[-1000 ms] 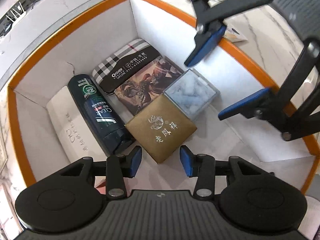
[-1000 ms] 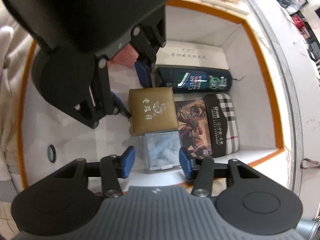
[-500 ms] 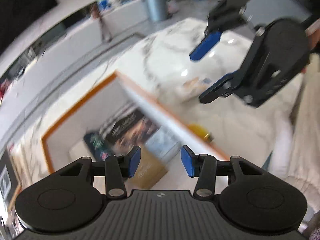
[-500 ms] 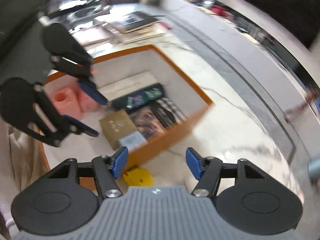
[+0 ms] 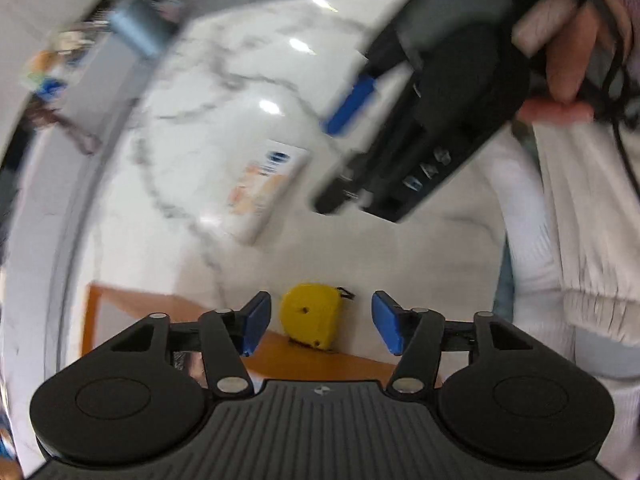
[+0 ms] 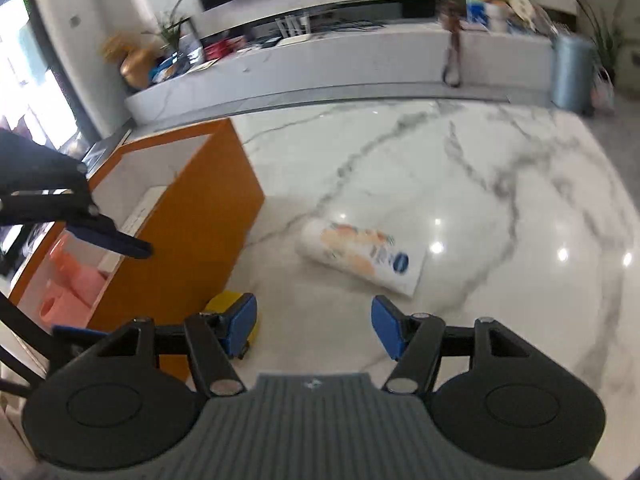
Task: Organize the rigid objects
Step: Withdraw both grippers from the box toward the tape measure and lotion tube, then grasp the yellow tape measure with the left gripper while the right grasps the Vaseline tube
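We have lifted both tools out of the orange box [image 6: 208, 216] since a second ago, when they hung low over the packed items inside; now each looks out across the marble bench [image 6: 500, 208]. Our left tool [image 5: 318, 326] is released, jaws spread and empty, with the yellow tape measure [image 5: 310, 320] lying on the bench just beyond them, against the box's outer wall. Our right tool [image 6: 314, 326] is likewise released and grasping nothing; the tape measure shows partly behind its left finger. A white printed package [image 6: 362, 256] lies on the bench ahead, well apart from the box. Pink rolls [image 6: 74, 280] sit inside the box at its near end.
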